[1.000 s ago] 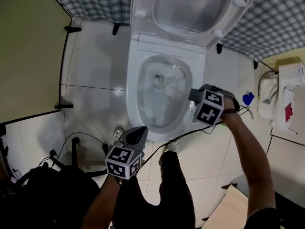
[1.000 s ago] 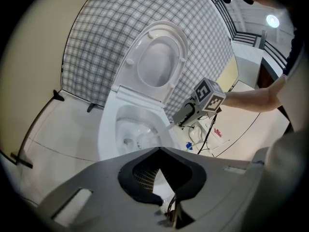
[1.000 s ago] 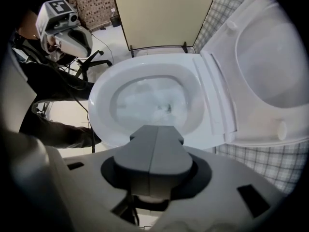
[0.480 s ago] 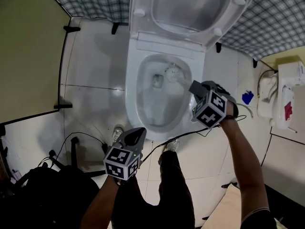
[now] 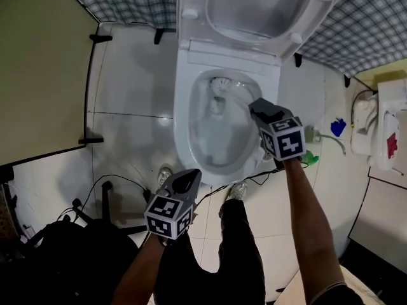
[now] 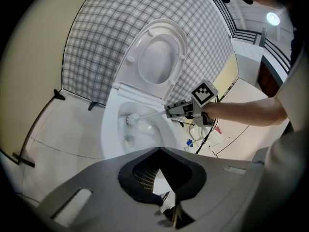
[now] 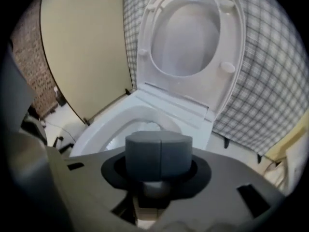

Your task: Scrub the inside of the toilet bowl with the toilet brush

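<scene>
The white toilet bowl (image 5: 191, 132) stands open with its lid (image 5: 254, 5) raised. My right gripper (image 5: 258, 109) hangs over the bowl's right rim, shut on the white toilet brush handle (image 5: 240, 98). The brush head (image 5: 219, 85) rests against the inner wall at the back of the bowl. In the left gripper view the brush head (image 6: 131, 120) and the right gripper (image 6: 179, 110) show over the bowl. In the right gripper view the grey pads (image 7: 145, 153) meet above the handle. My left gripper (image 5: 186, 180) waits in front of the bowl, shut and empty.
Black cables (image 5: 121, 180) run across the tiled floor in front of the toilet. A dark bag (image 5: 57, 259) lies at the lower left. A beige partition (image 5: 38, 68) closes off the left side. White fixtures (image 5: 365, 129) and a blue item (image 5: 337, 127) sit at the right. A person's leg (image 5: 238, 253) stands before the bowl.
The right gripper has rolled and shifted slightly left. The brush head has swept from the bowl's middle right to its back wall. The left gripper has kept still.
</scene>
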